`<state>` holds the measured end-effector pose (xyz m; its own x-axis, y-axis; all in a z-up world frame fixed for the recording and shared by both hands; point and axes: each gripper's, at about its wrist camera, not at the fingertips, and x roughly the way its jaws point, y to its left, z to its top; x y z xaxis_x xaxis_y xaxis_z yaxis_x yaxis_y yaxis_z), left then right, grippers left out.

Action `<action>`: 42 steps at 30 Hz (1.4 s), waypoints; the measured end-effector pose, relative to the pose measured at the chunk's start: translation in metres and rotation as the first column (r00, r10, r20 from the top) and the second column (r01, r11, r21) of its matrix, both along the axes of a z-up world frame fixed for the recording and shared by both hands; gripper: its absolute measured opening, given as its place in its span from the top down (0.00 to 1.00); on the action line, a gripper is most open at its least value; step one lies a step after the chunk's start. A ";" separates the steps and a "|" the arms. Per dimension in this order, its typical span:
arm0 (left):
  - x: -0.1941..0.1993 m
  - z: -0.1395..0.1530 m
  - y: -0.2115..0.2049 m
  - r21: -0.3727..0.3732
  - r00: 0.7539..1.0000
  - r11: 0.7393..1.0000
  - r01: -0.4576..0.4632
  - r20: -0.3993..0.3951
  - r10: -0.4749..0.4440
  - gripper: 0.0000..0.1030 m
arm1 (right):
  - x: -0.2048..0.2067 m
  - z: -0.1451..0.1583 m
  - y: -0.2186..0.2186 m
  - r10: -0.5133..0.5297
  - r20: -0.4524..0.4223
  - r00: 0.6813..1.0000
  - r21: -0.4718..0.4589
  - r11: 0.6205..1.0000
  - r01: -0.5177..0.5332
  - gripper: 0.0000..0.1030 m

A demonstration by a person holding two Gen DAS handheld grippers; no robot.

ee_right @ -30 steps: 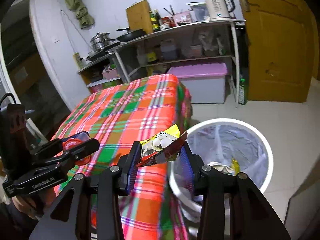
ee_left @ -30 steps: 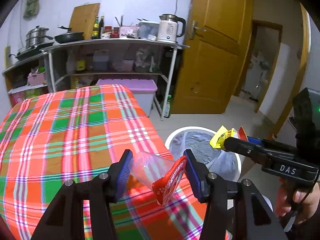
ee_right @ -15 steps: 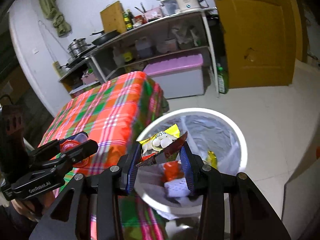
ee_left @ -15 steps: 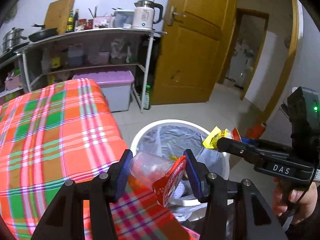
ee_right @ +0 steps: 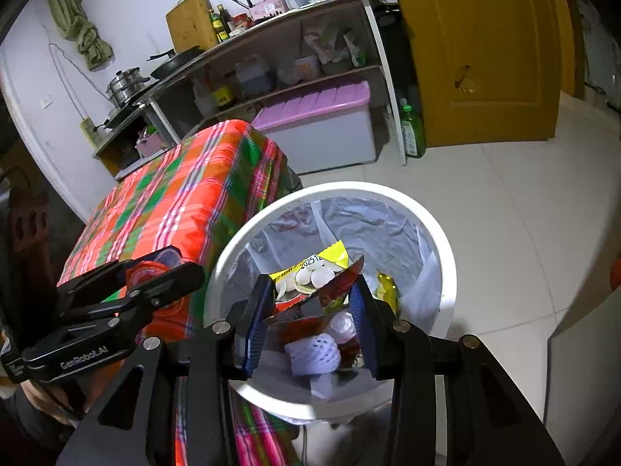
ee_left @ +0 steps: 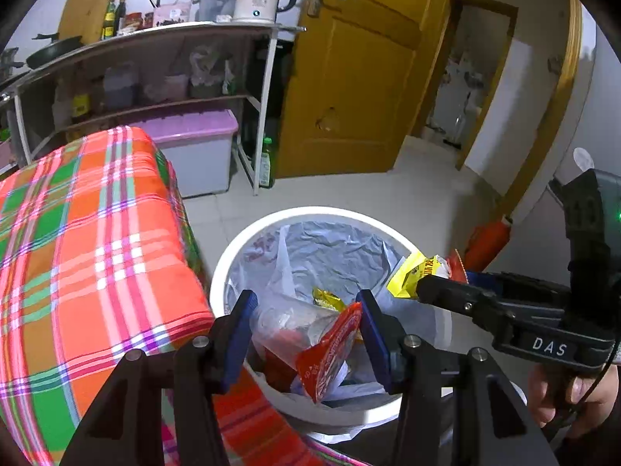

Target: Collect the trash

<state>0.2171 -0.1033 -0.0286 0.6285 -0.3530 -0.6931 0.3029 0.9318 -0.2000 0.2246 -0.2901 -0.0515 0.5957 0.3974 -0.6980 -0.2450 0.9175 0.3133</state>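
- A clear plastic cup (ee_left: 289, 328) with a peeled red foil lid (ee_left: 330, 349) is clamped between the blue pads of the left gripper (ee_left: 306, 334); its long axis runs crosswise, pad to pad, with the lid hanging off the right-hand pad.
- A crumpled yellow-and-red snack wrapper (ee_right: 314, 279) is pinched between the pads of the right gripper (ee_right: 310, 326); it stands up above the fingertips, and white round sweets are printed on its face.
- The white bin (ee_right: 446, 272), lined with a grey bag (ee_right: 365, 229), is seen straight ahead of and below both pairs of fingers.
- In the right wrist view the wrapper is framed wholly inside the rim, so a drop from that hand is judged likely to land in the bin.
- In the left wrist view the cup is framed over the near rim, with the edge of the checked tablecloth (ee_left: 97, 252) just to the left of the fingers; this hand is judged to sit closer to the rim and may need to be carried a little farther forward.
- Earlier trash is seen beyond the fingertips at the bottom of the bin: a white foam net (ee_right: 314, 353), a small yellow packet (ee_right: 386, 291) and red scraps.
- Neither piece is released yet; opening the fingers over the bin is judged to be the step in hand.
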 end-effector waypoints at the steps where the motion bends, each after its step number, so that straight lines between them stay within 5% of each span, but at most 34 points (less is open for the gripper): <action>1: 0.003 -0.002 -0.001 0.001 1.000 1.000 0.003 -0.004 -0.003 0.49 | 0.000 -0.002 0.000 -0.002 -0.004 1.000 0.001 1.000 0.002 0.59; 5: 0.008 -0.006 -0.002 -0.003 1.000 1.000 0.000 -0.018 0.000 0.42 | 0.002 -0.006 -0.003 -0.008 -0.009 1.000 0.003 1.000 0.008 0.51; 17: -0.003 0.003 0.006 -0.018 1.000 0.999 -0.029 -0.001 0.029 0.40 | -0.012 0.008 -0.004 -0.007 0.026 1.000 0.003 1.000 0.007 0.51; 42: -0.120 0.054 0.043 -0.007 0.981 0.991 -0.136 0.141 0.135 0.40 | -0.114 0.059 0.042 0.097 0.164 0.982 -0.071 0.994 -0.087 0.51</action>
